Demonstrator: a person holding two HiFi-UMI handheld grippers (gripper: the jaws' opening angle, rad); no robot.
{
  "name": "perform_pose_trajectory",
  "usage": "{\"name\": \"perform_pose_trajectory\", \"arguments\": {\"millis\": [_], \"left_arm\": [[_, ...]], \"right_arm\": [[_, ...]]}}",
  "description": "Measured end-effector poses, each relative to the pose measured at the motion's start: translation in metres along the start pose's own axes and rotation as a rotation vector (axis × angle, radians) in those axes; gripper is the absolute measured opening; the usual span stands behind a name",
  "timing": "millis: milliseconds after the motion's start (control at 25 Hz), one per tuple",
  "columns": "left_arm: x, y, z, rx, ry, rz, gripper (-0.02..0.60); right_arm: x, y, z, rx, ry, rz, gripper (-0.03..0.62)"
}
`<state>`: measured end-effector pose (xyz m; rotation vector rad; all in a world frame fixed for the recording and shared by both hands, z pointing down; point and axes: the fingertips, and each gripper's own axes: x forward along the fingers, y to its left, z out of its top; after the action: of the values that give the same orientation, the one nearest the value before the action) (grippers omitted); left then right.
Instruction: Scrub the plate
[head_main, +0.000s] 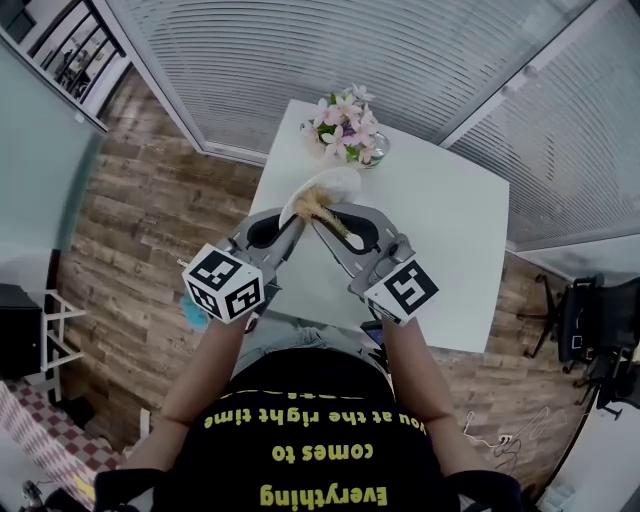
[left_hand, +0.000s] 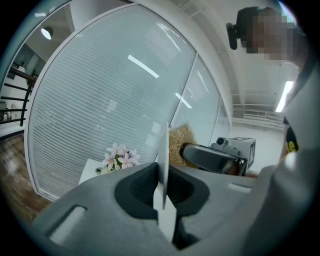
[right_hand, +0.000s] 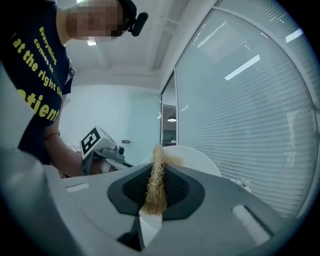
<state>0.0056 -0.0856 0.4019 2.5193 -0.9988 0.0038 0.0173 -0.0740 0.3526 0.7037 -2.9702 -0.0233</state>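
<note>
A white plate (head_main: 335, 184) is held up over the table, its rim pinched by my left gripper (head_main: 292, 212), which is shut on it. In the left gripper view the plate (left_hand: 164, 160) stands edge-on between the jaws of that gripper (left_hand: 163, 192). My right gripper (head_main: 338, 225) is shut on a straw-coloured scrubber (head_main: 320, 210), and the scrubber's tip lies against the plate's face. The right gripper view has the scrubber (right_hand: 156, 182) clamped between the pads of my right gripper (right_hand: 156, 195), with the plate (right_hand: 195, 157) behind it.
A white table (head_main: 440, 230) lies below, with a vase of pink flowers (head_main: 347, 126) at its far edge. Glass walls with blinds close the far side. A black chair (head_main: 592, 320) stands on the wooden floor at the right.
</note>
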Motion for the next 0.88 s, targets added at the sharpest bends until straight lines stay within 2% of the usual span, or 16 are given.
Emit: {"name": "perform_pose_trajectory", "arguments": {"millis": [520, 760, 880], "left_arm": [[0.004, 0.026, 0.001, 0.006, -0.008, 0.061, 0.018], [-0.001, 0.041, 0.012, 0.006, -0.087, 0.118, 0.018], [-0.003, 0.051, 0.014, 0.005, -0.102, 0.147, 0.019]], "right_arm": [[-0.044, -0.077, -0.032, 0.083, 0.033, -0.234, 0.043], [-0.064, -0.098, -0.039, 0.099, 0.032, -0.319, 0.043], [-0.072, -0.107, -0.043, 0.111, 0.029, -0.358, 0.043]]}}
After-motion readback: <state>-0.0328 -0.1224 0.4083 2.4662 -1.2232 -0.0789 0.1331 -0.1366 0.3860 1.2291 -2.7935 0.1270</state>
